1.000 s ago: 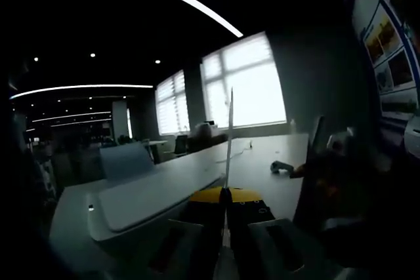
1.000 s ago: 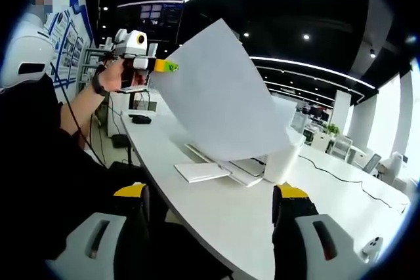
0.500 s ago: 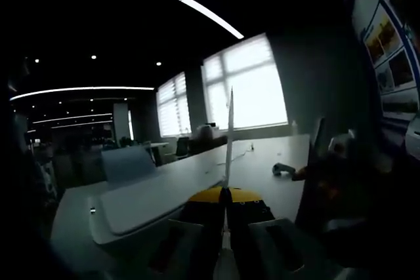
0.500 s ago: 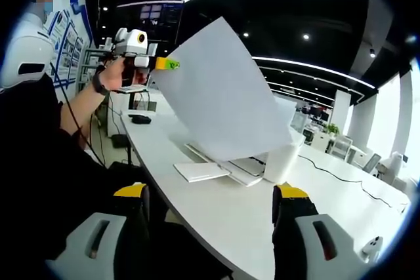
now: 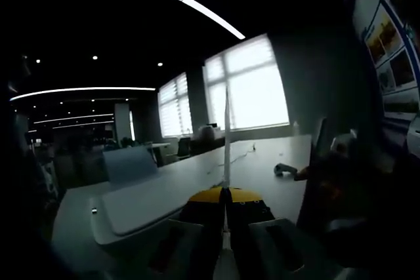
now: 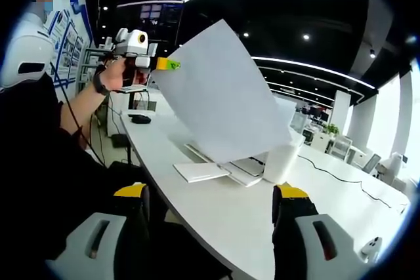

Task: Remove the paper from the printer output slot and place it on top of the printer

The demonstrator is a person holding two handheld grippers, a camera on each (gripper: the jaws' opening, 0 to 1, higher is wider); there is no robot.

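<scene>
Step in hand: the paper (image 6: 223, 93) is out of the output slot and held up in the air above the bench (image 6: 223, 211); by my reading the carry to the printer top is under way, the placing not yet done
Left gripper (image 6: 165, 65): its fingers are closed flat on the sheet's upper corner, seen from the right gripper view; in the left gripper view the same sheet (image 5: 226, 142) runs edge-on as a thin bright line straight up from between the closed fingers
Right gripper (image 6: 213, 208): fingers spread wide apart, nothing between them, hanging low near the bench's near edge
Where the paper is: tilted, hanging free from its gripped corner, its lower edge over the printer (image 6: 226, 165) but apart from it as far as I can tell
Printer: low white body with a flat lid (image 5: 141, 201) and a raised tray at its far end, standing toward the near end of the bench
Next move: likely lower and level the sheet over the flat lid, then part the left fingers; the limp sheet may swing or slide
Bench: long, white, a white cylinder (image 6: 282, 157) just beside the printer, a cable trailing toward the far end
Room: open office, dim ceiling with curved light strips, bright windows (image 5: 246, 83), posters on one wall
</scene>
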